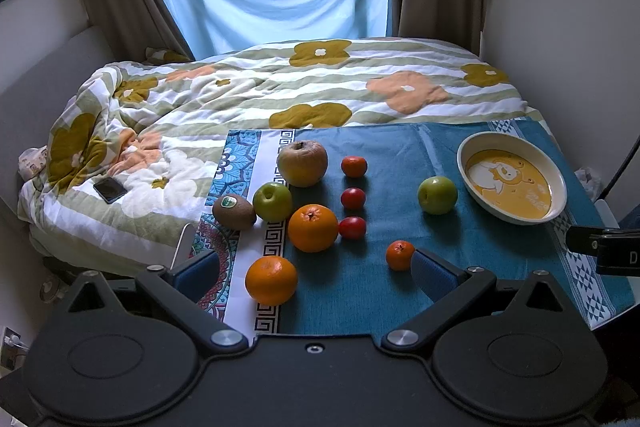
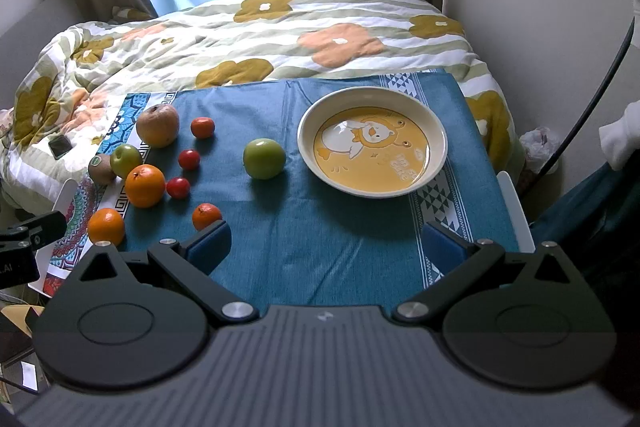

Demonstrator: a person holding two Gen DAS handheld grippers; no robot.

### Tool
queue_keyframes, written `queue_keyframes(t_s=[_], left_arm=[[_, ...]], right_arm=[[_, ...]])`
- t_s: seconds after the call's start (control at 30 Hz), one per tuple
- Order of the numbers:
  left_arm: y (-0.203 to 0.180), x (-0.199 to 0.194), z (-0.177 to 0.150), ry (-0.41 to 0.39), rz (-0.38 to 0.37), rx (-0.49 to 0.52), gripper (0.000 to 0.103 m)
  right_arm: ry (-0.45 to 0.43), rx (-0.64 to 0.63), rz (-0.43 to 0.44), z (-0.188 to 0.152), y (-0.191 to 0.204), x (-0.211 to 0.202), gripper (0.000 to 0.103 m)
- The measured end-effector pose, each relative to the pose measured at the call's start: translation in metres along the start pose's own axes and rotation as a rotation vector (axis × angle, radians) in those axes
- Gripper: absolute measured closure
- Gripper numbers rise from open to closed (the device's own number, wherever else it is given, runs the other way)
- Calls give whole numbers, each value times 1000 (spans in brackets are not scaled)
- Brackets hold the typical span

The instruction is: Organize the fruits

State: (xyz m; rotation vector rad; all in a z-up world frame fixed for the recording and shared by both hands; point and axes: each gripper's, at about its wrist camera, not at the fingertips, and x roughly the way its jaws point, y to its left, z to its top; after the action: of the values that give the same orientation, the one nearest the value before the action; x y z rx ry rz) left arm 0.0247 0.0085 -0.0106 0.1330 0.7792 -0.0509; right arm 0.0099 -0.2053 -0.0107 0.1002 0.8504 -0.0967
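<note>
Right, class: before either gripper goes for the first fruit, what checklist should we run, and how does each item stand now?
1. Left gripper open, holding nothing: ok.
2. Right gripper open, holding nothing: ok.
3. Bowl has no fruit in it yet: ok.
4. Lone green apple stands apart from other fruit, beside the bowl: ok.
5. Small mandarin close to the left gripper's right fingertip, risk of a nudge: not ok.
6. Which fruit goes where: cannot tell.

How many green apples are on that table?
2. One green apple sits in the fruit cluster, touching the kiwi; the other green apple stands alone beside the empty bowl. None seems hidden.
</note>
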Motion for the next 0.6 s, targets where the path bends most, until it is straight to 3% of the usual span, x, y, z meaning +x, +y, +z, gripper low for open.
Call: queue_keyframes(t_s=[0.6], left_arm=[[0, 1, 2, 2, 1, 0, 0]], right_arm=[[2, 0, 1, 1, 0, 1, 0]])
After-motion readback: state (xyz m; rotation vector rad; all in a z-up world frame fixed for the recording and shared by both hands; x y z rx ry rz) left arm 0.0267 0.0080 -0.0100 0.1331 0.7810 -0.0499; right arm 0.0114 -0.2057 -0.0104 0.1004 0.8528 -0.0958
